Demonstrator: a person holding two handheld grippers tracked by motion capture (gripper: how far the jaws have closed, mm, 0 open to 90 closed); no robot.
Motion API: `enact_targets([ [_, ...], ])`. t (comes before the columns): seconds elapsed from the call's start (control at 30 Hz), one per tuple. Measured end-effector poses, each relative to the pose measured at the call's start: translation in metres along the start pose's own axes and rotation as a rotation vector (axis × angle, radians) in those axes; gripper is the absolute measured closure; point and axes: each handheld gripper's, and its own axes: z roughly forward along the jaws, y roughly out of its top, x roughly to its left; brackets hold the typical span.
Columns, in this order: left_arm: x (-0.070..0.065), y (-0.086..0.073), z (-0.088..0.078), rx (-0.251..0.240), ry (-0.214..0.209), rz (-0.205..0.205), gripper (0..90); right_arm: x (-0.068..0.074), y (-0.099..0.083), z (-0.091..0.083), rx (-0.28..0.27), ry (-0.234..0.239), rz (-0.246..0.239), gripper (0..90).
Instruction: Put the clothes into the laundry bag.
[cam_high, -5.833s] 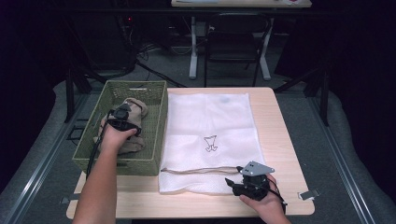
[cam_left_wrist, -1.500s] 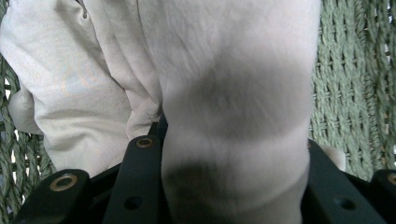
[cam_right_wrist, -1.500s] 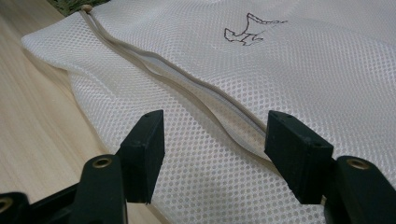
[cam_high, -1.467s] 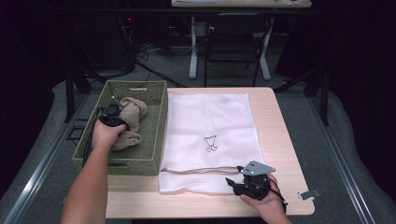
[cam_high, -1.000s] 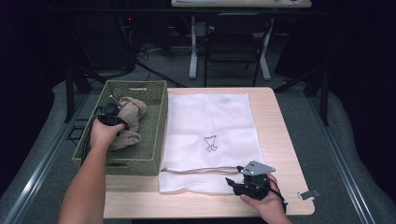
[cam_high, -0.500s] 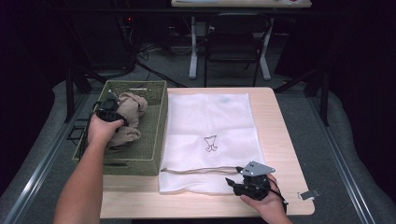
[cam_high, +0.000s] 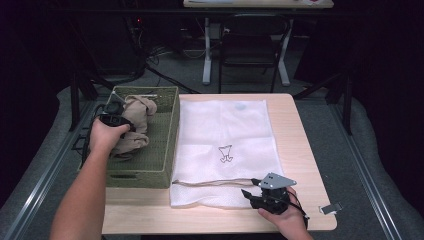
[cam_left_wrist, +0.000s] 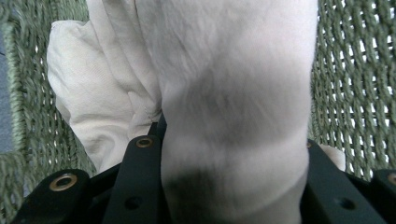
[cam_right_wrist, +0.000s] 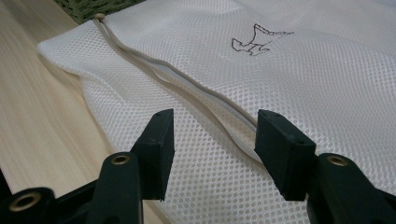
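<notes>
A beige cloth (cam_high: 137, 117) hangs bunched over the green woven basket (cam_high: 172, 135) at the table's left. My left gripper (cam_high: 116, 116) is shut on it and holds it raised above the basket floor. In the left gripper view the cloth (cam_left_wrist: 233, 93) is pinched between the black jaws of the left gripper (cam_left_wrist: 231, 144). A white mesh bag (cam_high: 225, 130) lies flat mid-table. My right gripper (cam_high: 252, 195) rests at its near edge, jaws open and just closing either side of the bag's zip seam (cam_right_wrist: 187, 88). In the right gripper view the right gripper (cam_right_wrist: 212, 135) hovers over the mesh bag (cam_right_wrist: 303, 70), pads apart.
A small silver clip (cam_high: 331, 207) lies on the wooden table (cam_high: 295, 130) near its front right corner. Beyond the far edge stand a dark chair (cam_high: 250, 50) and desk legs on a grey floor.
My left hand has risen and drawn the beige cloth up from the basket. The right hand has stayed in place at the bag's near edge.
</notes>
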Motion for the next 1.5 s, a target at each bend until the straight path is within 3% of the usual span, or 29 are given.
enact_targets([
  [0.13, -0.001, 0.0, -0.005, -0.012, -0.015, -0.006, 63.8, 0.0, 0.001, -0.001, -0.014, -0.003, -0.001, 47.4],
  [0.43, -0.005, 0.002, -0.016, -0.022, 0.007, 0.006, 63.8, -0.001, 0.001, -0.001, -0.003, -0.007, 0.005, 47.4],
  [0.9, -0.011, 0.005, -0.037, -0.019, 0.001, 0.029, 63.8, 0.001, 0.002, -0.001, 0.022, -0.002, -0.006, 47.7],
  [1.0, -0.013, 0.005, -0.043, -0.016, -0.001, 0.033, 63.8, 0.002, 0.005, -0.003, 0.026, 0.013, 0.012, 48.9],
  [1.2, -0.016, 0.006, -0.051, -0.017, -0.004, 0.047, 63.7, 0.005, 0.01, -0.004, 0.051, 0.012, -0.019, 53.0],
  [1.5, -0.022, 0.007, -0.064, -0.023, -0.01, 0.074, 63.7, 0.003, 0.025, -0.002, 0.08, 0.043, 0.006, 60.4],
])
